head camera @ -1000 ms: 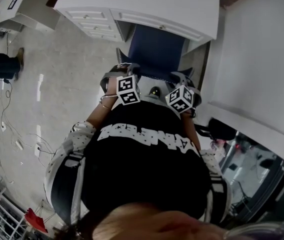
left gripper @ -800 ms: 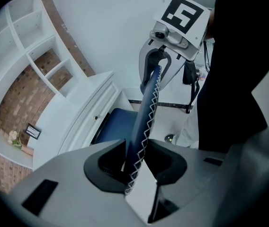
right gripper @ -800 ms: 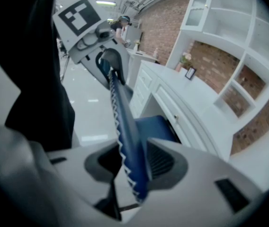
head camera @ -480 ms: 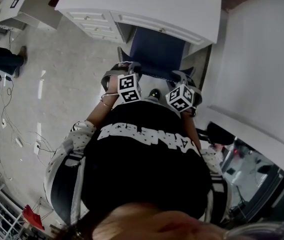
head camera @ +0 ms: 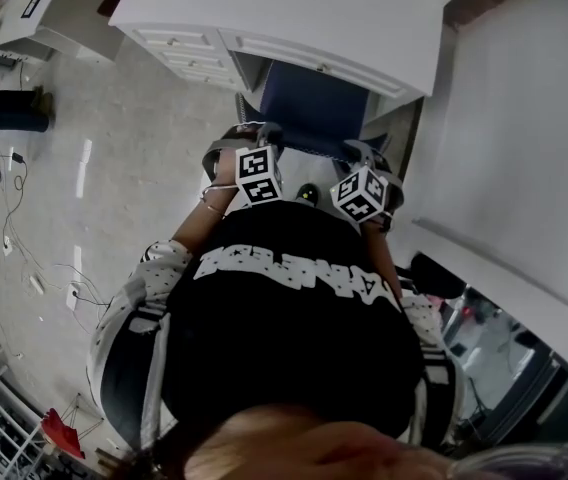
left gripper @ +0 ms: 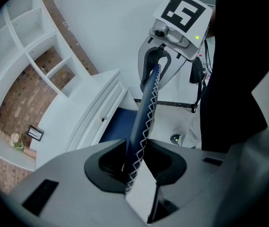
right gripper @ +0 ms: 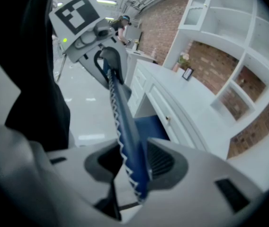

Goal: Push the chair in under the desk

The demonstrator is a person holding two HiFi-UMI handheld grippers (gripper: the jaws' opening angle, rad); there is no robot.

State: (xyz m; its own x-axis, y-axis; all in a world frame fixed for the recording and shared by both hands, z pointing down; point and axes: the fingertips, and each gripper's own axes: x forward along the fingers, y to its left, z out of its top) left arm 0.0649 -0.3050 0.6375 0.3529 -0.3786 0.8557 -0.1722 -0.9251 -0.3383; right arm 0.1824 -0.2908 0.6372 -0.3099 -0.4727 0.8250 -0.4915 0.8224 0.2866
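Note:
A blue chair with white zigzag stitching stands at the white desk. Its seat reaches partly under the desk top. My left gripper and right gripper each clamp the top edge of the chair back, left and right of its middle. In the left gripper view the chair back runs between the jaws of the left gripper to the right gripper. In the right gripper view the chair back sits between the pads of the right gripper and leads to the left gripper.
The desk has drawers left of the knee gap. A white wall unit stands close on the right. Another white desk and a person's legs are at far left, with cables on the floor.
The desk edge has come nearer to both grippers and less of the blue seat shows in front of it. The person at far left has shifted.

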